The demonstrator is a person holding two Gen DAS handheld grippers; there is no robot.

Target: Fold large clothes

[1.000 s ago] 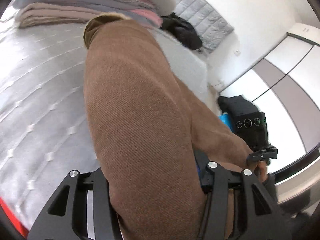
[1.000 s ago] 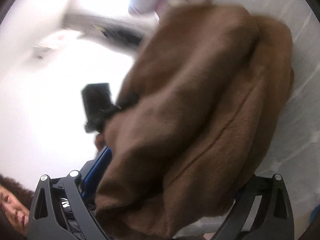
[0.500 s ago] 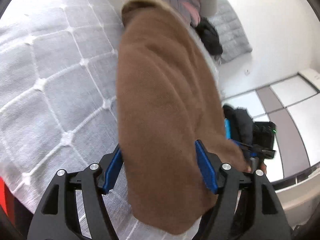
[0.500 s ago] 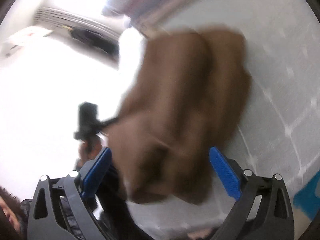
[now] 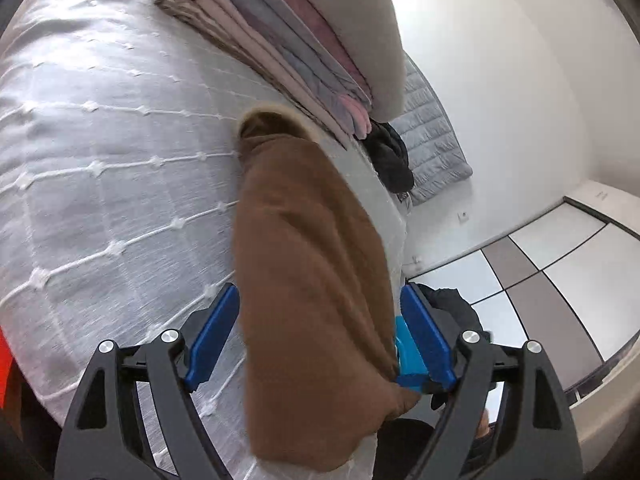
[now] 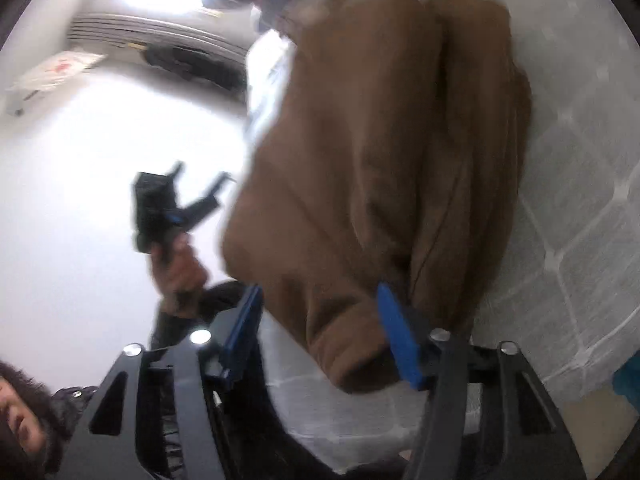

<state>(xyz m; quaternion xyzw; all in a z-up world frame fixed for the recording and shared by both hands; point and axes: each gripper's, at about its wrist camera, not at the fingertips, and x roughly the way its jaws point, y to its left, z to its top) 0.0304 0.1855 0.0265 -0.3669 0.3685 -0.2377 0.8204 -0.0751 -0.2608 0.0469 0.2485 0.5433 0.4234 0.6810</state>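
Observation:
A brown knit garment point(image 5: 308, 264) lies folded in a long strip on the white quilted bed point(image 5: 100, 184). My left gripper point(image 5: 320, 320) is open, its blue pads point(image 5: 212, 340) on either side of the garment's near end. In the right wrist view the same brown garment point(image 6: 384, 160) lies bunched on the bed point(image 6: 580, 264). My right gripper point(image 6: 320, 332) is open around its near end, blue pads point(image 6: 398, 336) apart. The left gripper also shows in the right wrist view point(image 6: 188, 196), held in a hand.
A stack of folded blankets and a pillow point(image 5: 304, 36) lies at the bed's far side. A black garment point(image 5: 390, 156) and a grey quilted mat point(image 5: 432, 136) are beyond it. A wardrobe point(image 5: 552, 280) stands at the right. A person's face point(image 6: 16, 408) is at lower left.
Both grippers have opened and let go of the brown garment, which has dropped onto the bed. Both have drawn back a little from it.

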